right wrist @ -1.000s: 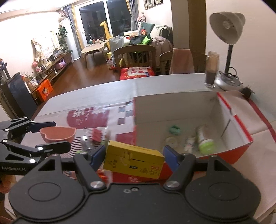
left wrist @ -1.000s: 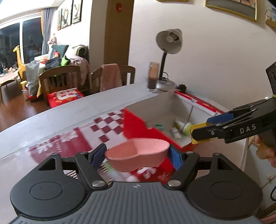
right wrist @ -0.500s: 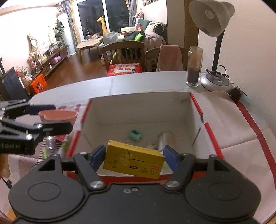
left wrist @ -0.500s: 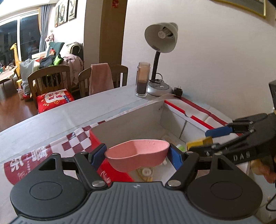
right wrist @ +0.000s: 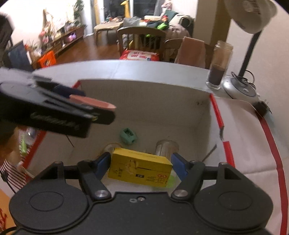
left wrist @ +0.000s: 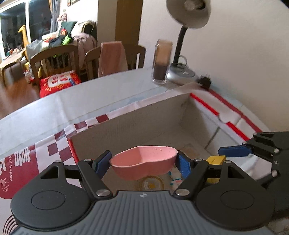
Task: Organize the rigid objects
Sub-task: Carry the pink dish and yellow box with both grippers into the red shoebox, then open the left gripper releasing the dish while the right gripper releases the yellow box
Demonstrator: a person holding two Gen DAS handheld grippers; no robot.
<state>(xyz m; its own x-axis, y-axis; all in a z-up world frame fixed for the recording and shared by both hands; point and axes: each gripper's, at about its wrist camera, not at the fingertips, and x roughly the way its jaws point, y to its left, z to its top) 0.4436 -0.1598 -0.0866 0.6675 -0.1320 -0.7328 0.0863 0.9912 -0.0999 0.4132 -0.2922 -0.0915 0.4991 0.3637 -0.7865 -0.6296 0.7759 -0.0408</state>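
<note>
My left gripper (left wrist: pixel 143 163) is shut on a pink heart-shaped bowl (left wrist: pixel 142 160) and holds it over the open red-and-white cardboard box (left wrist: pixel 130 126). My right gripper (right wrist: pixel 140 164) is shut on a yellow carton (right wrist: pixel 140 167), also above the box (right wrist: pixel 144 101). Each gripper shows in the other's view: the right gripper (left wrist: pixel 227 155) at the right edge with the yellow carton (left wrist: pixel 215 160), the left gripper (right wrist: pixel 86 106) at the left with the pink bowl (right wrist: pixel 94 102). On the box floor lie a green sharpener-like piece (right wrist: pixel 128 135), a clear jar (right wrist: pixel 167 147) and a round clear lid (left wrist: pixel 150 183).
A desk lamp (left wrist: pixel 187 16) and a tall glass jar of dark powder (left wrist: pixel 161 61) stand beyond the box by the wall. A red checked cloth (left wrist: pixel 21 162) lies left of the box. Wooden chairs (left wrist: pixel 54 61) stand behind the table. A plug (right wrist: pixel 261 106) sits on the box flap.
Both grippers have moved from beside the box to above its opening and tipped downward, still gripping the bowl and carton. The left gripper has closed in on the right one.
</note>
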